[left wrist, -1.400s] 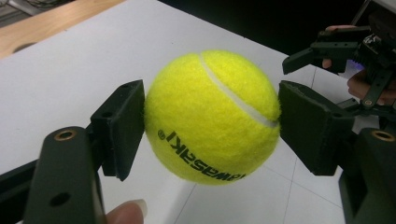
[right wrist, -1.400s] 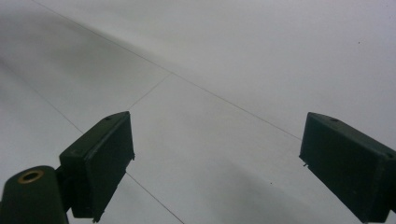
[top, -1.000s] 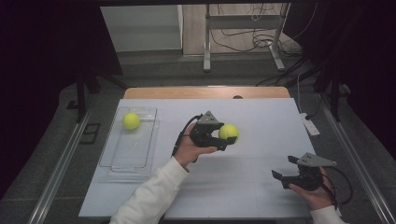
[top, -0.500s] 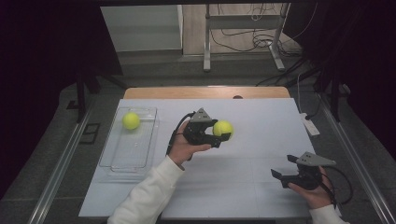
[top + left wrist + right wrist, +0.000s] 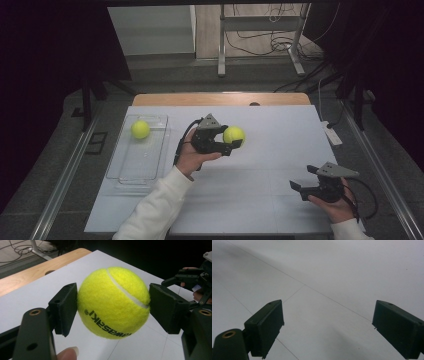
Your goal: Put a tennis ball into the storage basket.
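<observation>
My left gripper (image 5: pixel 234 138) is shut on a yellow tennis ball (image 5: pixel 234 134) and holds it above the middle of the white table (image 5: pixel 260 165). In the left gripper view both pads press the tennis ball (image 5: pixel 113 302) from its sides, with black lettering on its lower face. A second yellow tennis ball (image 5: pixel 140 129) lies at the far end of a clear plastic tray (image 5: pixel 131 167) on the table's left. My right gripper (image 5: pixel 303 180) rests low at the near right, open, its jaws wide apart over bare white table (image 5: pixel 324 290) in the right gripper view.
A wooden strip (image 5: pixel 220 99) runs along the table's far edge. A small white object (image 5: pixel 332 134) lies at the right edge. Beyond the table stand metal stand legs (image 5: pixel 220 45) and cables on the floor. Dark surroundings flank both sides.
My left gripper has carried the tennis ball a little to the left and away from me. The right gripper has stayed where it was.
</observation>
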`<state>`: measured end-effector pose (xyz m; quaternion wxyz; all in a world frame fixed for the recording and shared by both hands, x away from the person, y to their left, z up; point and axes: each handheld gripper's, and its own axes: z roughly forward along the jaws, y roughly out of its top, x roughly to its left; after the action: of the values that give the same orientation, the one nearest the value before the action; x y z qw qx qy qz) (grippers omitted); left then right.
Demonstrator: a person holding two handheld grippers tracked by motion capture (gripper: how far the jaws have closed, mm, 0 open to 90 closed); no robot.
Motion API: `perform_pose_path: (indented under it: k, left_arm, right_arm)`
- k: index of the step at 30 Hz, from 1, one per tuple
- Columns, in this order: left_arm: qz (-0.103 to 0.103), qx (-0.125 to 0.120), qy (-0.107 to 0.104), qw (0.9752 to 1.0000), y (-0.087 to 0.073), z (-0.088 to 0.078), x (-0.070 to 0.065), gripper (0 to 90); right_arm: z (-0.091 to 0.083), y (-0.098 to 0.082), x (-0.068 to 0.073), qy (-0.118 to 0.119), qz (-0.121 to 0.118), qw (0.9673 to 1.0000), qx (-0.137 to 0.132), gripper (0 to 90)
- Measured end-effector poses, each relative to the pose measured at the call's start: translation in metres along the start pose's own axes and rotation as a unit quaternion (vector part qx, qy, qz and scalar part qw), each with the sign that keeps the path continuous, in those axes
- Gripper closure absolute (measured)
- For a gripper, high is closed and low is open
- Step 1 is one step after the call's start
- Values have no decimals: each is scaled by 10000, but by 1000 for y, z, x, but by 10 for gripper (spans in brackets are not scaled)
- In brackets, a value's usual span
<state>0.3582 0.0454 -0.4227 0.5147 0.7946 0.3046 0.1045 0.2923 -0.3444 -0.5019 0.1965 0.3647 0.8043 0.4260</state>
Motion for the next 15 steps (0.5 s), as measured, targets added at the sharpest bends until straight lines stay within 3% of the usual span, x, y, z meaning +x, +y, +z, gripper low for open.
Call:
perform_pose_path:
  k: [15]
  left_arm:
    - [-102, -122, 152, 9998, 0, -15, 8, 270]
  right_arm:
    - [1, 0, 0, -37, -1, 10000, 5, 106]
